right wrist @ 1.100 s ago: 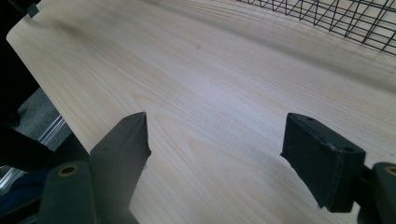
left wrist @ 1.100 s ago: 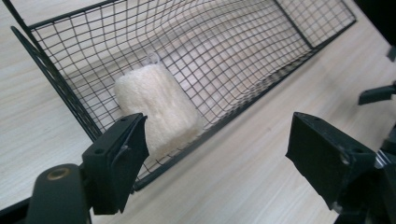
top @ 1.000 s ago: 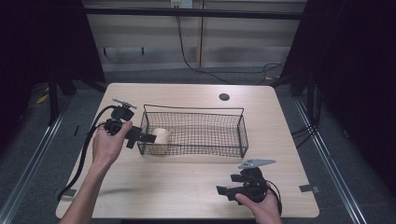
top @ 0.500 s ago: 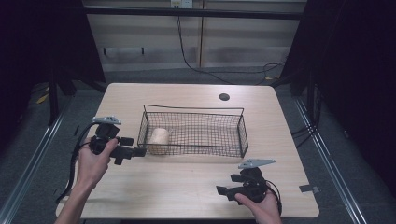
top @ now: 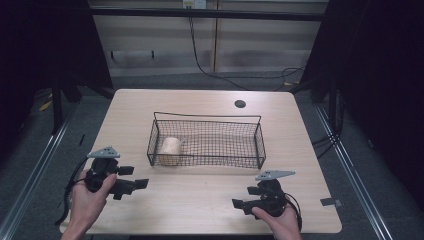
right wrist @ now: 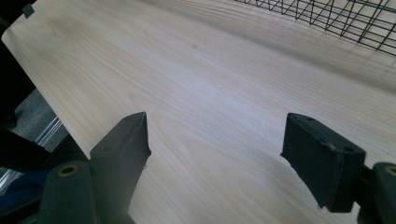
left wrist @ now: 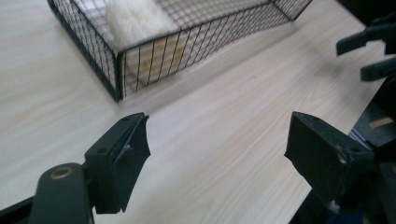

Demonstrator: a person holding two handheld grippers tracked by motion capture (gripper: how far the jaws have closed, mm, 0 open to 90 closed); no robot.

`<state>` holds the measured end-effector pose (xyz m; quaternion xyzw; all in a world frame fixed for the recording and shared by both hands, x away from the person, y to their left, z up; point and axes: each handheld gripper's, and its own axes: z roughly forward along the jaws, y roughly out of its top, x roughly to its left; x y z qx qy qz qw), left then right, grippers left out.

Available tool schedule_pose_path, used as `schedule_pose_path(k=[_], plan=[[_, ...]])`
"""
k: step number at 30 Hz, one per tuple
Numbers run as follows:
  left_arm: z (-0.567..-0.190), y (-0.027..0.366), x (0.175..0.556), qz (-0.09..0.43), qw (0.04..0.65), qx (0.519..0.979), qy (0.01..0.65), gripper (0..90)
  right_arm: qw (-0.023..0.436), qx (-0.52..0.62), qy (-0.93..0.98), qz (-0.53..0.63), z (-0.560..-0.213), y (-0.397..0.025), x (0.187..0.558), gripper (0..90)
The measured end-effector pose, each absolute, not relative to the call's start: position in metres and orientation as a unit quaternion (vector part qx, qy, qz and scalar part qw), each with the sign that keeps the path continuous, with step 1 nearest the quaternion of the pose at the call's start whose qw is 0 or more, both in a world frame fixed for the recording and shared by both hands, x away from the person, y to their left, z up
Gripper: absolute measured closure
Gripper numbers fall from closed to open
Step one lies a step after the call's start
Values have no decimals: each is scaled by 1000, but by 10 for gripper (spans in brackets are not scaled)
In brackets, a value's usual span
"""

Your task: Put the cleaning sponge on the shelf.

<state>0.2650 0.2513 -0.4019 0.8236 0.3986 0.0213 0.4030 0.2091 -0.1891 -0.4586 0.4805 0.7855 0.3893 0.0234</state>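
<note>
Right gripper (top: pixel 239 204) low right of centre in the high view, resting near the front edge of the table (top: pixel 200 200), jaws spread wide, nothing between them. Left gripper (top: pixel 134 177) at lower left, jaws also wide apart and empty, pointed right toward frame centre. Its own view has bare wood between the jaws and the basket corner in the upper left. Wire basket (top: pixel 210 165) mid-frame, clear of both grippers. Pale roll (top: pixel 171 149) lies inside at the basket's left end, against the wall. Small dark hole (top: pixel 240 104) in the tabletop beyond the basket, upper right of centre.
</note>
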Motion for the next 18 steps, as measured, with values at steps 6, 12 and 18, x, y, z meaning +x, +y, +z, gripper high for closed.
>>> schedule_pose_path(k=[6, 12, 18], plan=[[-419, 260, 248, 25, 414, 811, 413, 208, 26, 480, 786, 389, -458, -188, 209, 226], [-455, 261, 236, -20, 398, 813, 424, 226, 32, 484, 784, 387, -458, -190, 209, 232], [-457, 258, 231, -31, 417, 806, 418, 223, 42, 484, 784, 386, -458, -190, 209, 232]])
